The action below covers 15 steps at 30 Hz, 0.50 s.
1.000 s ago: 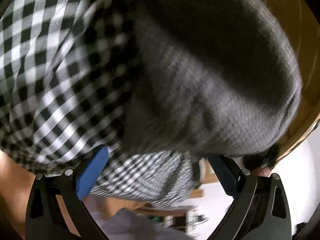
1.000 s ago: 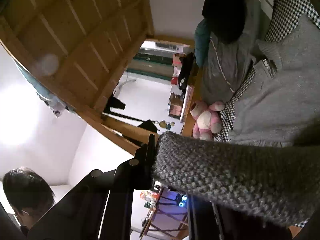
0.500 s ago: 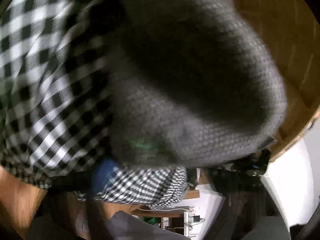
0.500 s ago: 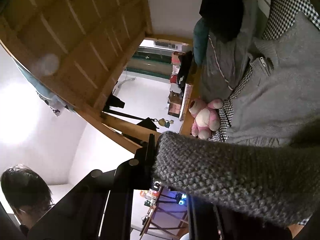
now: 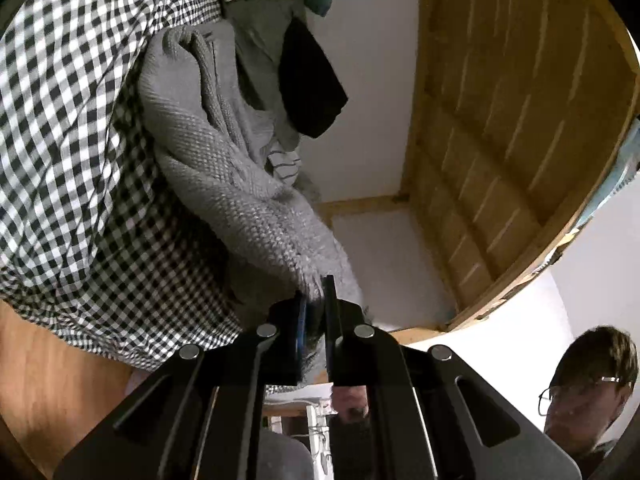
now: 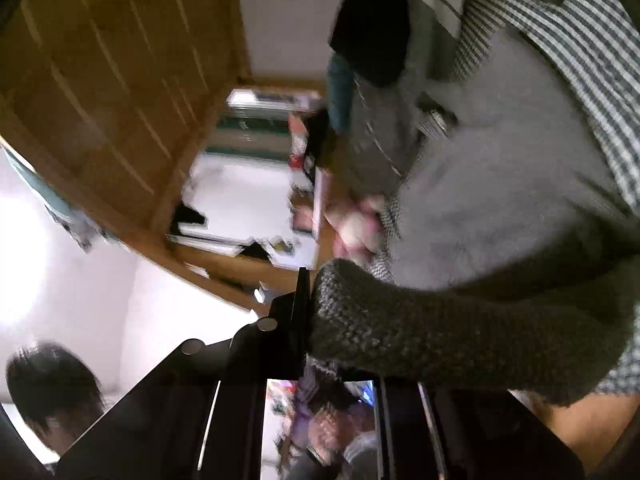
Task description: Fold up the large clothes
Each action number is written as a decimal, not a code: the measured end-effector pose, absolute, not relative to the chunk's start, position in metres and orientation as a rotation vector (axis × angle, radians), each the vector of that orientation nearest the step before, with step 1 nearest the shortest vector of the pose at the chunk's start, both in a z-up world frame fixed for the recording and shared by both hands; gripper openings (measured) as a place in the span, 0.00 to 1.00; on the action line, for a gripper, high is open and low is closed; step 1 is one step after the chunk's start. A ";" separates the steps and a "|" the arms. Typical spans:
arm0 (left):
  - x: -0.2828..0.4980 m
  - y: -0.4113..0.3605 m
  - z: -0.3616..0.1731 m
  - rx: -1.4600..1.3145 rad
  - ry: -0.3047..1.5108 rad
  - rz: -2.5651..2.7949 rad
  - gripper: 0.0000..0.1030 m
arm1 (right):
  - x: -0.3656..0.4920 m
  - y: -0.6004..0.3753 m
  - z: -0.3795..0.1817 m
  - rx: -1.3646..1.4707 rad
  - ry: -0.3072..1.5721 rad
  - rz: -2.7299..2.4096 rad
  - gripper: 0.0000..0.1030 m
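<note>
Left claw now clamped on grey knit sweater, right claw likewise, no writing legible

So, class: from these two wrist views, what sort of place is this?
Probably a lived-in home room, perhaps a bedroom. A wooden slatted frame looms overhead, a pink soft toy sits beside the grey knitted sweater, and more clothes lie piled by the white wall.

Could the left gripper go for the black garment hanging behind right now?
Probably not: the left gripper is shut on the grey sweater, so it would have to let go before reaching the black garment.
</note>
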<state>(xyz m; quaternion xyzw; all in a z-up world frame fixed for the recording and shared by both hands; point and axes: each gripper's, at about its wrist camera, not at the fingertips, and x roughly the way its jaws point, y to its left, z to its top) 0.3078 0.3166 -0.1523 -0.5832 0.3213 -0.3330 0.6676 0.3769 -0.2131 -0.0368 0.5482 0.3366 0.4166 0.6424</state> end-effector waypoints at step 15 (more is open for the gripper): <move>0.269 0.343 -0.185 -1.207 1.017 -0.489 0.05 | 0.246 -0.205 -0.166 1.141 1.183 0.855 0.10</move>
